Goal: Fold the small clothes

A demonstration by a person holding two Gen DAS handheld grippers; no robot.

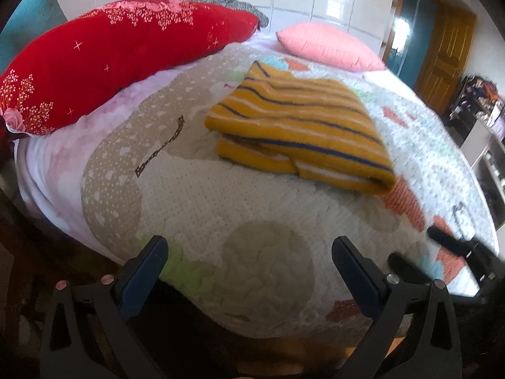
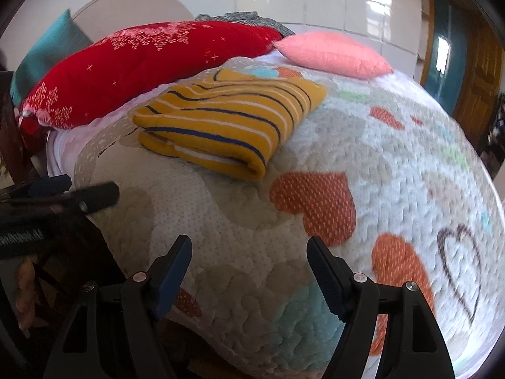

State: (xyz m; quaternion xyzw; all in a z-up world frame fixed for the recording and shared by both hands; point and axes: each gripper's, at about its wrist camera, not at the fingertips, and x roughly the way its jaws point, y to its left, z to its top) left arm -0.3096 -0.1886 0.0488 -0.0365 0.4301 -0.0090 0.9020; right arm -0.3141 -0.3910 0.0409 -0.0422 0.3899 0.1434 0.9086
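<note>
A mustard-yellow garment with white and navy stripes (image 1: 300,129) lies folded in a thick stack on the quilted bedspread (image 1: 252,221). It also shows in the right wrist view (image 2: 227,123), left of centre. My left gripper (image 1: 249,262) is open and empty, held near the bed's front edge, well short of the garment. My right gripper (image 2: 249,262) is open and empty, also back from the garment. The right gripper shows at the right edge of the left wrist view (image 1: 454,252). The left gripper shows at the left edge of the right wrist view (image 2: 72,195).
A long red flowered pillow (image 1: 110,60) lies along the bed's left side, a pink pillow (image 1: 328,44) at the far end, a teal cushion (image 1: 28,25) and a grey knit (image 1: 221,0) behind. A wooden door (image 1: 445,63) stands at the right.
</note>
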